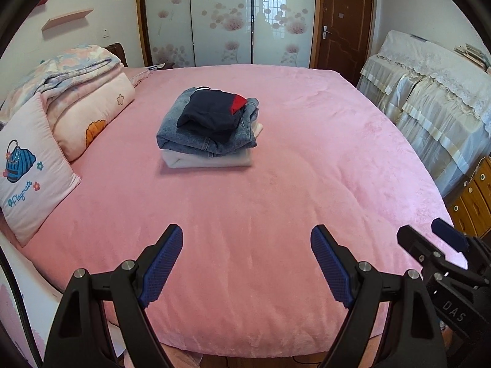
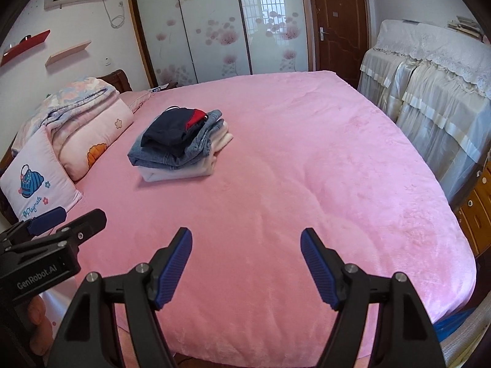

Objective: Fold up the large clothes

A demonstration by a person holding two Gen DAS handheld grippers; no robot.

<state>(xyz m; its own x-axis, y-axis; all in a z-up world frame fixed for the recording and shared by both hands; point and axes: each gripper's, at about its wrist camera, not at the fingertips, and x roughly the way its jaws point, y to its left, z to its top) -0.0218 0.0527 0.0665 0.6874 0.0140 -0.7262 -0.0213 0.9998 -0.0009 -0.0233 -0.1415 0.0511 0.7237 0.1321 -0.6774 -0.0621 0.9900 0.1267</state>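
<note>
Left gripper (image 1: 247,239) and right gripper (image 2: 246,242) hovering above pink bedspread (image 1: 276,184), both gaping wide, gripping nothing; folded clothes stack (image 1: 208,128) lying well beyond.

— Where's the open room?

— The near half of the pink bed (image 1: 276,214) lies bare under both grippers, and so does its whole right side.

— What stands in the way?

— 1 stack of folded clothes (image 1: 208,128) sits left of the middle. Further left, a pillow (image 1: 27,168) and a folded quilt (image 1: 79,92) crowd that edge, with a narrow strip of bare bedding between them and the stack. Along the right edge, covered furniture (image 2: 435,92) stands close beside the bed.
</note>
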